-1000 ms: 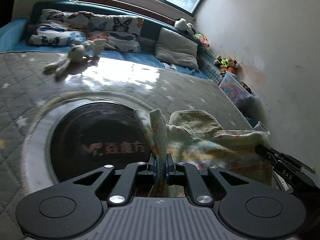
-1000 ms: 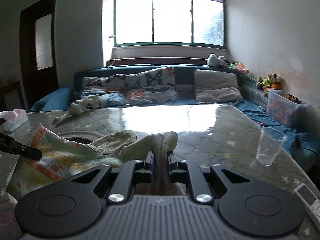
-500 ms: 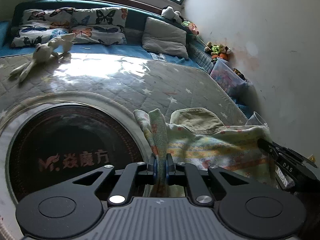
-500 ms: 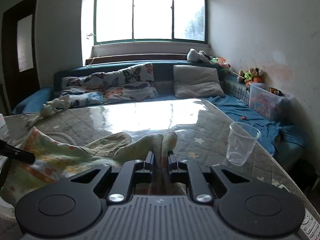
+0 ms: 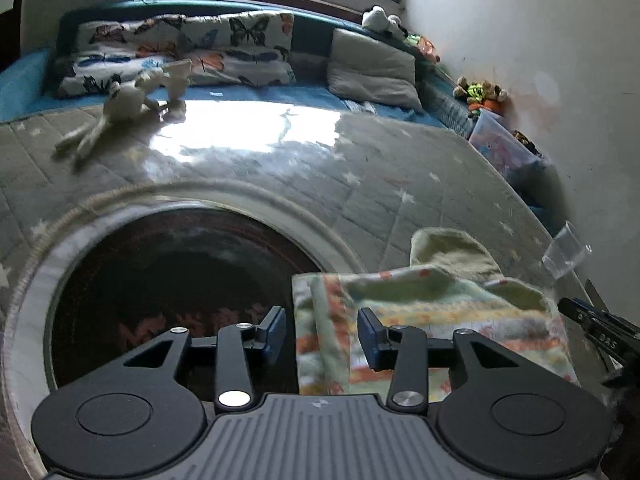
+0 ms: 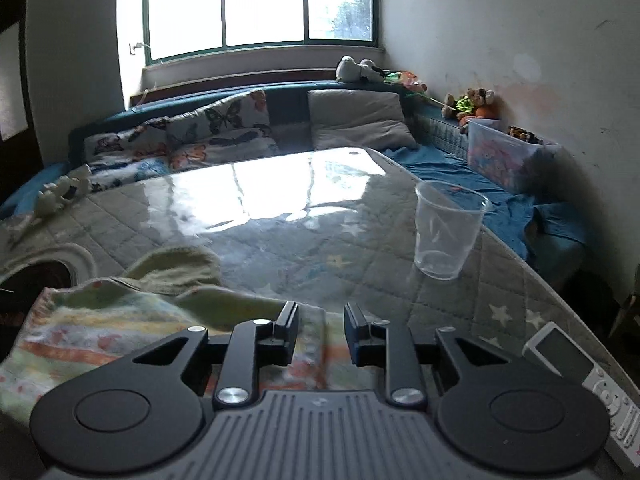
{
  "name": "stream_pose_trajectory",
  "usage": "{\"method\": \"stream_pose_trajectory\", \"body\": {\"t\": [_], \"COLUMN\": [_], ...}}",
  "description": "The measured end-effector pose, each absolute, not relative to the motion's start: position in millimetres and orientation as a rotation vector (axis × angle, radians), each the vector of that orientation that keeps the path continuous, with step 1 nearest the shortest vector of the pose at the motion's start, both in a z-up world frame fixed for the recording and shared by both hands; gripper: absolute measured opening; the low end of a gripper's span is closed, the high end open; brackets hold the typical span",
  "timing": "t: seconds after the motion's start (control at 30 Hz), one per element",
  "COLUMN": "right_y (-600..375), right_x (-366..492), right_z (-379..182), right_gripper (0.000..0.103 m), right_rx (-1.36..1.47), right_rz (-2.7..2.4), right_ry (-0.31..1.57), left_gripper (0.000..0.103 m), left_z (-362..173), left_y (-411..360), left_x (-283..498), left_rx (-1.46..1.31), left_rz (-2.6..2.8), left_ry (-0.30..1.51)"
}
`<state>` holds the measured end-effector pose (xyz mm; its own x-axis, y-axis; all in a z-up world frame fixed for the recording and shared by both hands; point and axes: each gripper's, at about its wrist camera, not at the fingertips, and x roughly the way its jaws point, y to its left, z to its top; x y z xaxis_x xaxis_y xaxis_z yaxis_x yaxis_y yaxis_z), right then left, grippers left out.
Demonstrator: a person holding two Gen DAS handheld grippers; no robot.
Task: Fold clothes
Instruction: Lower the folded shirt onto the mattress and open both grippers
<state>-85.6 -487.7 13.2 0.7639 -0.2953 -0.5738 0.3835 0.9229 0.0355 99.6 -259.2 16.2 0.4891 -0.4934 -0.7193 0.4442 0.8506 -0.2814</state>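
Both the left gripper (image 5: 322,334) and right gripper (image 6: 321,332) have just been opening, releasing the garment (image 5: 440,320); it's lying soft, light, floppy—best pinched at corners.

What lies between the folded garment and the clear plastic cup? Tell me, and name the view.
Nothing: in the right wrist view only bare star-print quilted table cover separates the folded garment from the clear plastic cup.

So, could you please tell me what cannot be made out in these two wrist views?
- Garment, left wrist: near edge hidden behind the left gripper; print blurred.
- Remote, right wrist: cut off by the frame edge.
- Dark disc's lettering, left wrist: blurred, unreadable.
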Motion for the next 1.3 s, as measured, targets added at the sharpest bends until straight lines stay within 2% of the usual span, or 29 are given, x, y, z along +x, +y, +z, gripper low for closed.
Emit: {"method": "stream_pose_trajectory", "body": {"t": [0.13,0.27,0.3,0.57,0.87,0.93,1.03,1.1,1.3], "right_y": [-483,-477,-476,-475,-473,-469,-457,-446,-411], "right_x": [-76,-58,-55,-32,-32,-38,-46,-52,-74], "right_z": [13,4,1,-11,-6,0,6,8,5], "right_gripper": [0.030,0.031,0.031,0.033,0.039,0.049,0.054,0.060,0.062], "right_rx": [0.171,0.197,0.196,0.202,0.187,0.187,0.164,0.156,0.080], "right_rz": [-0.300,-0.245,-0.241,-0.242,-0.239,-0.228,-0.199,-0.167,-0.108], "right_ry": [0.603,0.642,0.648,0.676,0.668,0.662,0.657,0.667,0.686], "left_gripper": [0.038,0.032,0.028,0.023,0.023,0.023,0.028,0.036,0.039], "left_z": [22,19,18,1,-10,-7,-2,1,6], "left_y": [-270,-290,-296,-330,-334,-332,-329,-327,-315], "left_x": [98,97,97,116,120,117,104,94,60], "left_rx": [-0.048,-0.042,-0.038,-0.017,0.001,0.001,0.008,0.021,0.059], "left_rz": [-0.607,-0.686,-0.704,-0.742,-0.732,-0.730,-0.743,-0.749,-0.774], "left_ry": [0.862,0.878,0.884,0.915,0.933,0.930,0.918,0.907,0.868]}}
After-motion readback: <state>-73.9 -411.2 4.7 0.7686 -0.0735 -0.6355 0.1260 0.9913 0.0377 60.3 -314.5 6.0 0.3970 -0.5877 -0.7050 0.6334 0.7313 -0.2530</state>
